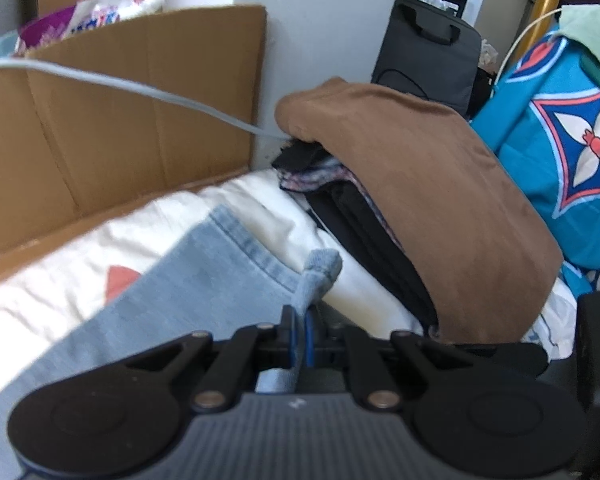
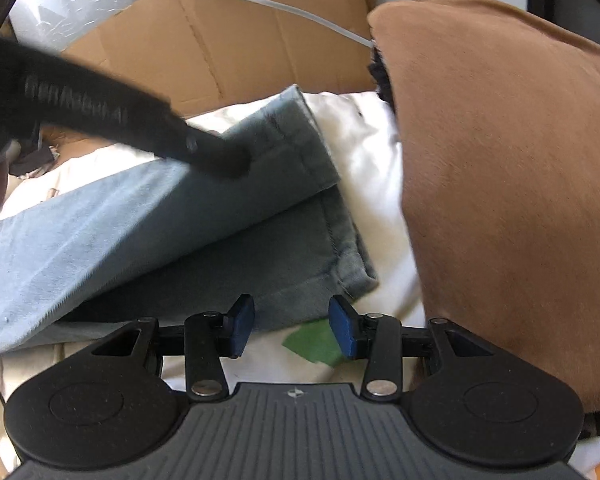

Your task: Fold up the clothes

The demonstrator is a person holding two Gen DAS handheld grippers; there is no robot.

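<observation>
Denim jeans [image 2: 204,224] lie folded on white bedding [image 2: 376,168], centre frame | left gripper [image 1: 300,332] clamped on jeans hem, lower centre | right gripper [image 2: 292,326] jaws apart, nothing between, above lower jeans leg | brown garment [image 2: 508,184] at right

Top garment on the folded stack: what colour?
Plain brown garment, no pattern; it shows best in the right wrist view.

A brown cloth [image 1: 428,200] hides most of the folded stack [image 1: 364,232] beneath (dark, edges only).
</observation>
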